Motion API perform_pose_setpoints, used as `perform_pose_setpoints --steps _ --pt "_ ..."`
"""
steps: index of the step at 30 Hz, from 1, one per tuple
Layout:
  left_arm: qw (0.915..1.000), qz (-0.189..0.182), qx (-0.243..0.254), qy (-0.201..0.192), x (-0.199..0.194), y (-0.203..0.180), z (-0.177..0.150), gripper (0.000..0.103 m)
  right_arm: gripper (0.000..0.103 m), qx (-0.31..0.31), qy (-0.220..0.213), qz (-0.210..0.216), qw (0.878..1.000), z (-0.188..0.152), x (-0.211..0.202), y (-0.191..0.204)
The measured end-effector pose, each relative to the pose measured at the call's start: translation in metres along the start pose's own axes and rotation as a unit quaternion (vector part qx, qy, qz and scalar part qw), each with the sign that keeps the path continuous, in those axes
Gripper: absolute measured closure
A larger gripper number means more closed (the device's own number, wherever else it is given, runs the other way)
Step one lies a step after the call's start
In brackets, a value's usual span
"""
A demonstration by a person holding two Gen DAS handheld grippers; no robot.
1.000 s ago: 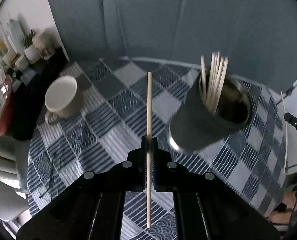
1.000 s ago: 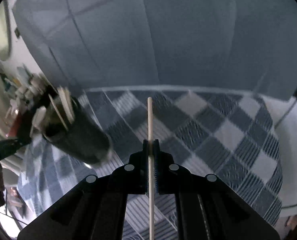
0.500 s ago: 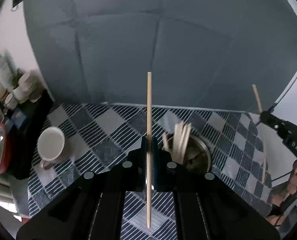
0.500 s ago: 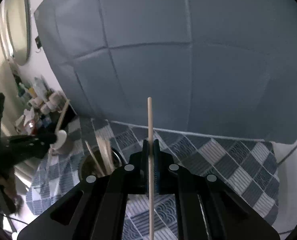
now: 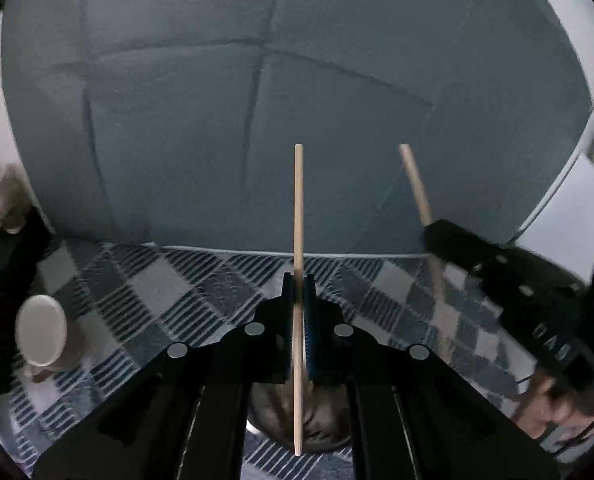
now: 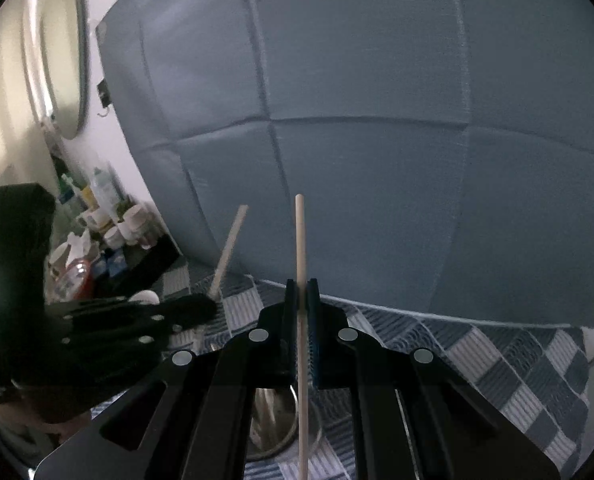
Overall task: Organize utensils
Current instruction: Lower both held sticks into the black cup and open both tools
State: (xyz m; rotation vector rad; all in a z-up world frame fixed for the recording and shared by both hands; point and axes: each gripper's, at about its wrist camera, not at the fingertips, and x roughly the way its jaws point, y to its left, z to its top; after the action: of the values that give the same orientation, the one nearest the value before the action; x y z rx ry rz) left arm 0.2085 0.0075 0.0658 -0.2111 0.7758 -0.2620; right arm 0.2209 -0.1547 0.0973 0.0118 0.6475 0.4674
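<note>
My left gripper is shut on a wooden chopstick that stands upright between its jaws. Its lower end hangs over the mouth of a metal utensil cup, seen between the gripper's arms. My right gripper is shut on a second upright chopstick, with its lower end over the same cup, which holds several chopsticks. Each gripper shows in the other's view, the right one to the right, the left one to the left.
The table wears a blue and white checked cloth. A white mug stands at the left. A grey padded wall rises behind the table. A dark shelf with bottles and jars is at the far left.
Both grippers have tilted upright and come in over the cup, which has slid down under the arms. The two grippers are closer together. Both still hold their chopsticks.
</note>
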Motion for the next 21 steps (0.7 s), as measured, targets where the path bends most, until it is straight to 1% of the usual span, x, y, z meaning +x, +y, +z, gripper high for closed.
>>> perform_pose_setpoints --steps 1,5,7,9,13,16,18,21 --pt "0.9999 -0.01 -0.006 -0.001 0.004 0.002 -0.001 0.098 0.098 0.001 -0.008 0.012 1.0 -0.001 0.003 0.002" --pt "0.9994 -0.029 -0.013 -0.016 0.015 0.007 -0.006 0.098 0.098 0.01 -0.04 0.043 0.998 -0.006 0.012 0.005" --pt "0.999 -0.033 -0.014 -0.027 0.019 0.009 -0.01 0.098 0.098 0.021 -0.061 0.064 0.996 -0.009 0.015 0.005" --pt "0.9985 -0.033 -0.011 -0.041 0.02 0.01 -0.014 0.098 0.098 0.025 -0.075 0.074 0.994 -0.011 0.019 0.006" --pt "0.9977 -0.033 -0.003 -0.058 0.024 0.014 -0.025 0.098 0.098 0.025 -0.08 0.077 0.993 -0.02 0.03 0.008" --pt "0.997 -0.021 0.01 -0.074 0.025 0.014 -0.035 0.098 0.098 0.033 -0.084 0.079 0.993 -0.032 0.036 0.006" --pt "0.997 -0.026 0.012 -0.072 0.025 0.014 -0.041 0.098 0.098 0.037 -0.079 0.079 0.993 -0.041 0.041 0.005" --pt "0.9971 -0.023 0.006 -0.072 0.024 0.016 -0.046 0.098 0.098 0.046 -0.065 0.08 0.994 -0.055 0.046 0.004"
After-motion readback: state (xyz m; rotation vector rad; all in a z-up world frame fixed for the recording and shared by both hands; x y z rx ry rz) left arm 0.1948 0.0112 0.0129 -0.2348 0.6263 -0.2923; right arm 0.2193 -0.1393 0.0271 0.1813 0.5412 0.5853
